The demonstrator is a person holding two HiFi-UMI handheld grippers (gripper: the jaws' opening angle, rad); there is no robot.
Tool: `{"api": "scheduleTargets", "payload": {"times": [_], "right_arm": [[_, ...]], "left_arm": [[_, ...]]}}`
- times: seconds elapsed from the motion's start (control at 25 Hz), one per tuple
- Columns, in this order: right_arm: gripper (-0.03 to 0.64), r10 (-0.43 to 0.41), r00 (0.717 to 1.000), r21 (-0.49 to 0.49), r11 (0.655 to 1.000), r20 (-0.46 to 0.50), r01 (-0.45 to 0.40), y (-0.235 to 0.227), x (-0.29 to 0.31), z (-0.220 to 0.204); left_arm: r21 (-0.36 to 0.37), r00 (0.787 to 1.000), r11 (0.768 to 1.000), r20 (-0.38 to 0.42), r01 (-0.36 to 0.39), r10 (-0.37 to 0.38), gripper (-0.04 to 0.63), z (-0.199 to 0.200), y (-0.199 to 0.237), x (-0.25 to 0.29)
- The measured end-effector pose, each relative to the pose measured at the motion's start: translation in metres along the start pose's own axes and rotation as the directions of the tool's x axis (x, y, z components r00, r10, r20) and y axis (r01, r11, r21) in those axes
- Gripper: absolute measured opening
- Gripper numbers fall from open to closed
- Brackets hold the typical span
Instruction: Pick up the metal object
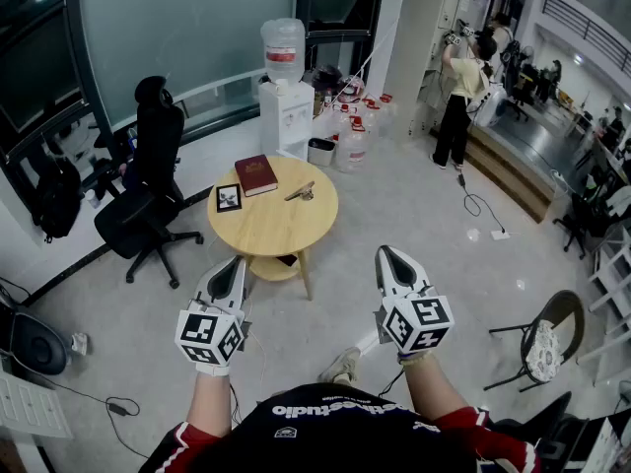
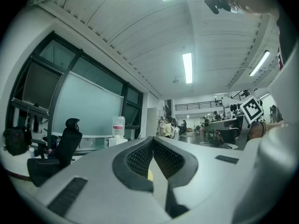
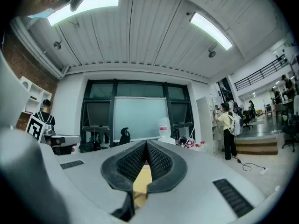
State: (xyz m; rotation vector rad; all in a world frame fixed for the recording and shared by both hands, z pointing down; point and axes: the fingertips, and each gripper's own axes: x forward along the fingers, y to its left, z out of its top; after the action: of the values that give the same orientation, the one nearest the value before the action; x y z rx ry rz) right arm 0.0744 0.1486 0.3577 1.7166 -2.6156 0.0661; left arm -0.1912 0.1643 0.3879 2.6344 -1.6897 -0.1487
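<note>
The metal object (image 1: 301, 192) is a small silvery piece lying on the right part of a round wooden table (image 1: 266, 230), next to a red book (image 1: 256, 174) and a small framed picture (image 1: 229, 198). Both grippers are held in the air in front of the table, well short of it and pointing toward it. My left gripper (image 1: 235, 262) (image 2: 152, 139) is shut with nothing in it. My right gripper (image 1: 385, 252) (image 3: 146, 143) also has its jaws together and holds nothing. Only a sliver of the table's wood shows through the gap behind each pair of jaws.
A black office chair (image 1: 148, 200) stands left of the table. Behind it are a water dispenser (image 1: 284, 87) and several water jugs (image 1: 353, 136). A person (image 1: 461, 87) stands at the far right; a folding chair (image 1: 547, 343) is at my right, cables (image 1: 478, 205) lie on the floor.
</note>
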Motion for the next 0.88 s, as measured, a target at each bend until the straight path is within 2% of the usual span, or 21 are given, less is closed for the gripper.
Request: {"api": "scheduleTargets", "payload": {"times": [0.88], "right_arm": [[0.026, -0.011, 1.000, 0.001, 1.000, -0.003, 0.011, 0.0026, 0.0051, -0.0013]], "left_arm": [[-0.013, 1.000, 1.000, -0.002, 0.010, -0.010, 0.017, 0.0001, 0.0012, 0.0024]]}}
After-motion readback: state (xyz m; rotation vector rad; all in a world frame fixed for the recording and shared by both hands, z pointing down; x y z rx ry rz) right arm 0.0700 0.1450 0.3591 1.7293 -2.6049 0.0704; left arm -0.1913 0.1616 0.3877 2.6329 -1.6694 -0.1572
